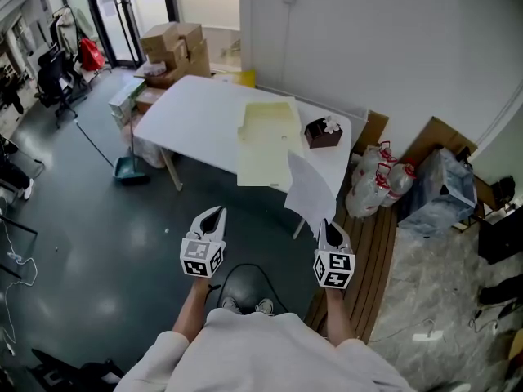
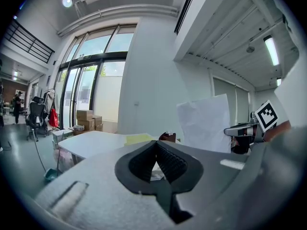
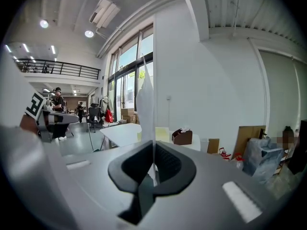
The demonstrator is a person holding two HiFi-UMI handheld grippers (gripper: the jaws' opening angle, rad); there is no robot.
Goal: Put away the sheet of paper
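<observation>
My right gripper (image 1: 329,228) is shut on the lower edge of a white sheet of paper (image 1: 309,189), which stands up in the air in front of the table's near right corner. In the right gripper view the sheet (image 3: 146,104) shows edge-on, rising from the closed jaws of the right gripper (image 3: 153,146). A pale yellow folder (image 1: 267,141) lies open on the white table (image 1: 194,109). My left gripper (image 1: 214,213) hangs shut and empty over the floor, left of the sheet. From the left gripper (image 2: 155,146) the paper (image 2: 204,123) is seen off to the right.
A brown tissue box (image 1: 323,131) sits on the table beside the folder. Cardboard boxes (image 1: 173,49) are stacked behind the table, with a dustpan (image 1: 129,168) at its left. Plastic bags (image 1: 378,178) and wooden slats (image 1: 368,256) lie to the right. A round stool (image 1: 243,282) is below me.
</observation>
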